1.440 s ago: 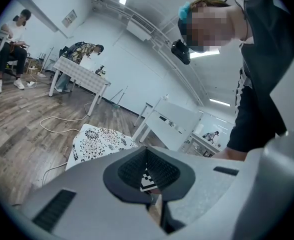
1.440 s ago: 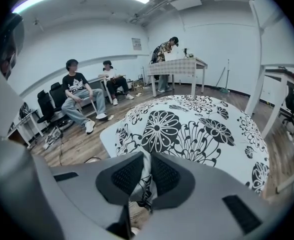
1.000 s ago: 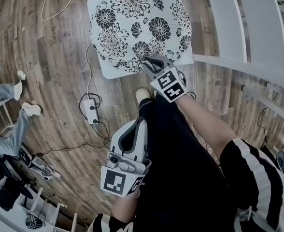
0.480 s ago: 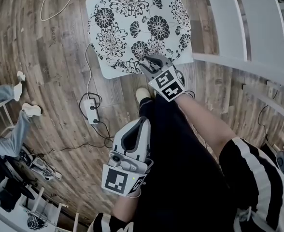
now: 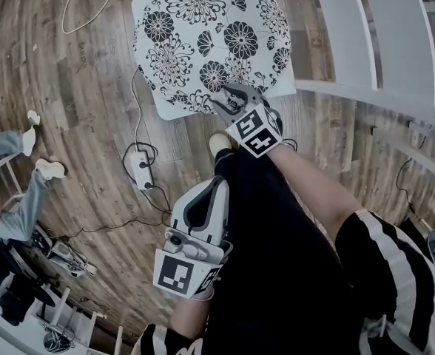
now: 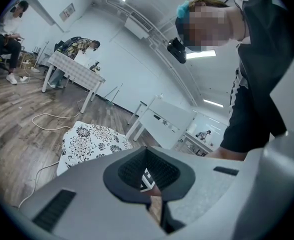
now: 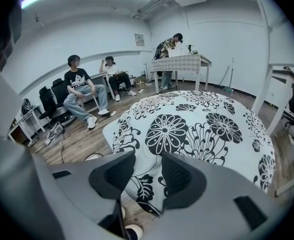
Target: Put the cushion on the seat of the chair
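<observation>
- The floral cushion (image 5: 210,43), white with black flowers, is seen lying flat and raised above the wooden floor (image 5: 77,87), at the top of the head view.
- A plain white edge (image 5: 169,109) shows under the print at its near left corner; whether that is the seat or the cushion's own side cannot be told.
- The right gripper (image 5: 230,95) is held at the cushion's near edge, pointing down and away from the person.
- Its jaws have just been opening and are spread wide in the right gripper view.
- The near edge of the cushion lies in the gap between the two dark pads (image 7: 114,176), which are not pressed on the fabric.
- Beyond the jaws, the rest of the cushion is spread out and fills the middle of that view.
- The left gripper (image 5: 217,187) is held low beside the person's leg, well apart from the cushion.
- Its jaws are drawn together, only a thin slit is left between the pads, and nothing is held.
- In the left gripper view the cushion is seen ahead and to the left of the jaws, clear of them.
- A power strip (image 5: 139,170) with its cable lies on the floor between the left gripper and the cushion.
</observation>
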`<state>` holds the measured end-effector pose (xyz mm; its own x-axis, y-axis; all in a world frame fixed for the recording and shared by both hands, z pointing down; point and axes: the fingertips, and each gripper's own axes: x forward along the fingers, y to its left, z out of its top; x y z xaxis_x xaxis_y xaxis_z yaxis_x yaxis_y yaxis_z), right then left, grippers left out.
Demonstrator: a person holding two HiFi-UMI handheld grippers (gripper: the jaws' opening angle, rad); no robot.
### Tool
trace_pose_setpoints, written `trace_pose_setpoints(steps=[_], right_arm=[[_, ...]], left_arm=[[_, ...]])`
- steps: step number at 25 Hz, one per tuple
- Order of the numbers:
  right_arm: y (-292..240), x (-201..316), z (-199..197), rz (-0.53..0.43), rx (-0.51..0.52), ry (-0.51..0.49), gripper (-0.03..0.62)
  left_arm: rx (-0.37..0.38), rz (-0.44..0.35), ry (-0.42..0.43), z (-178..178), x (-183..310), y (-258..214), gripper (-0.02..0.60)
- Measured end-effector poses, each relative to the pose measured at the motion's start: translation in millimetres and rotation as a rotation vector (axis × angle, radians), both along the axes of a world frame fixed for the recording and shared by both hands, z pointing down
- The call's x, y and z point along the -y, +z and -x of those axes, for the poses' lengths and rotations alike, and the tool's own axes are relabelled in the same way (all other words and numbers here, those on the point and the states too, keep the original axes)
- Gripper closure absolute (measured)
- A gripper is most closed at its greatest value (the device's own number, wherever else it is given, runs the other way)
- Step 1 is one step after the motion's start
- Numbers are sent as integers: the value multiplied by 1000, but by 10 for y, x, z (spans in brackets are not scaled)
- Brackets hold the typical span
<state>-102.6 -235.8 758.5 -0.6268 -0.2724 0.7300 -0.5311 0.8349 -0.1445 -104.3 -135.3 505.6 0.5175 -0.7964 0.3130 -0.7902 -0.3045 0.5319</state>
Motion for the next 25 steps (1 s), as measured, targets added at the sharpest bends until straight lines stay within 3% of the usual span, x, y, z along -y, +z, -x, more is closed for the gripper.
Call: trace_pose_setpoints(steps=[10,25], right_arm=[[-179,14,-10,-41,15,1,433],[-978,174,-117,-127,175,152,436]], left_arm=[[13,-17,37,-24,29,-52,578],[68,-77,53,31,228,-150,578]])
